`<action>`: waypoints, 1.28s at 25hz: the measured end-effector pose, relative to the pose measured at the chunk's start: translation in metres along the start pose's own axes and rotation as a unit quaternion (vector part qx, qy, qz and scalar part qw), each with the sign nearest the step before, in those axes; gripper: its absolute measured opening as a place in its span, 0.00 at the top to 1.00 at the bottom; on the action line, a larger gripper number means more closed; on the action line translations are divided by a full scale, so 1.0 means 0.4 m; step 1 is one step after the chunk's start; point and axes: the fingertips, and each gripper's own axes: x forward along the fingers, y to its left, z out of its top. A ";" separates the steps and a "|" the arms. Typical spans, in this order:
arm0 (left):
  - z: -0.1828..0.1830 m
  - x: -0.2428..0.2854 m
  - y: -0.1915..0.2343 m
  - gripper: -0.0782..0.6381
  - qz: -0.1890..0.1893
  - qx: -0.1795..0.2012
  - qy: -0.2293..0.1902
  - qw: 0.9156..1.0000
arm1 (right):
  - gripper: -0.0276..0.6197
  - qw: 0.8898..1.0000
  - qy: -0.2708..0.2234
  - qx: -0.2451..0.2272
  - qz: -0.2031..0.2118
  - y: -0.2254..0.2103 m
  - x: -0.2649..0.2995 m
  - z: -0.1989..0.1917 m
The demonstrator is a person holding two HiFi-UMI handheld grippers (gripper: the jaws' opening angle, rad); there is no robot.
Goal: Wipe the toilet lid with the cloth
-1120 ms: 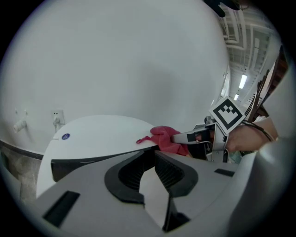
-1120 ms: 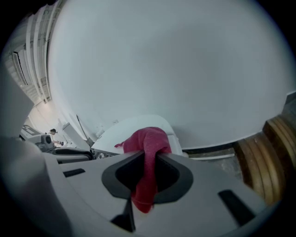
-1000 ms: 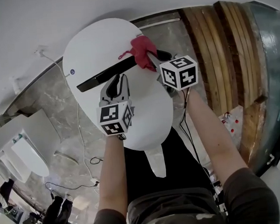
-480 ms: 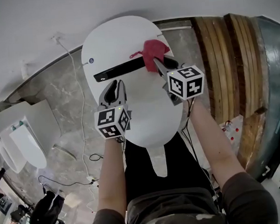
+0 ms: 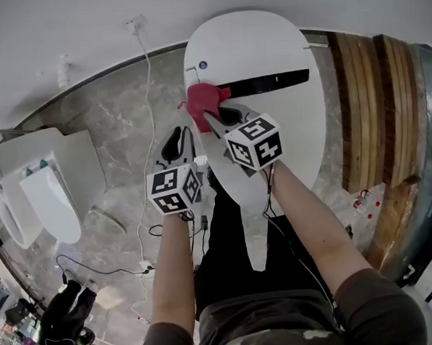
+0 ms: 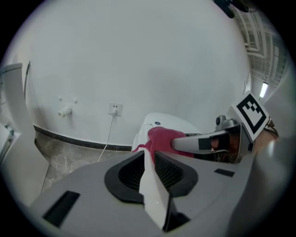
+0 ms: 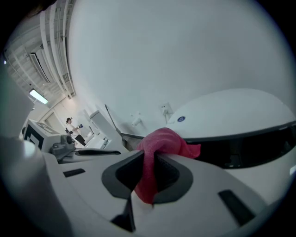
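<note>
Head view: the soft red terry cloth (image 5: pixel 203 102) sits bunched at about 10 o'clock on the white oval toilet lid (image 5: pixel 294 130), at the left end of the black strip (image 5: pixel 269 79) across the toilet. The right gripper (image 5: pixel 213 117) is clamped on it; in the right gripper view a fold runs down between the two black pads while the rest bulges out ahead. The left gripper (image 5: pixel 177 139), at 7 o'clock of the cloth, has its jaws together on nothing and hangs over the grey marbled floor (image 5: pixel 104 138), off the lid's left edge.

The cloth looks light, limp and compressible, likely to drag rather than slide, so a grip on a gathered fold, as here, suits it best.

One second earlier the cloth lay at the strip's right end and the left gripper was over the lid. Both have since crossed to the left.
</note>
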 end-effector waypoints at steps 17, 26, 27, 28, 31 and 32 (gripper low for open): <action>-0.108 0.075 -0.198 0.78 -0.043 0.001 0.030 0.999 | 0.88 0.998 -0.004 0.042 -0.041 -0.191 -0.145 -0.098; -0.143 0.199 -0.528 0.78 -0.078 0.022 0.037 0.996 | 0.88 0.991 -0.035 0.091 -0.092 -0.517 -0.411 -0.132; -0.148 0.211 -0.557 0.78 -0.080 0.022 0.038 0.996 | 0.88 0.990 -0.038 0.096 -0.099 -0.548 -0.436 -0.138; -0.154 0.222 -0.585 0.78 -0.083 0.023 0.039 0.996 | 0.88 0.988 -0.040 0.102 -0.105 -0.578 -0.460 -0.144; -0.176 0.249 -0.660 0.78 -0.097 0.020 0.046 0.994 | 0.88 0.986 -0.042 0.107 -0.119 -0.643 -0.518 -0.159; -0.184 0.250 -0.681 0.78 -0.103 0.018 0.049 0.993 | 0.88 0.986 -0.040 0.103 -0.122 -0.654 -0.532 -0.166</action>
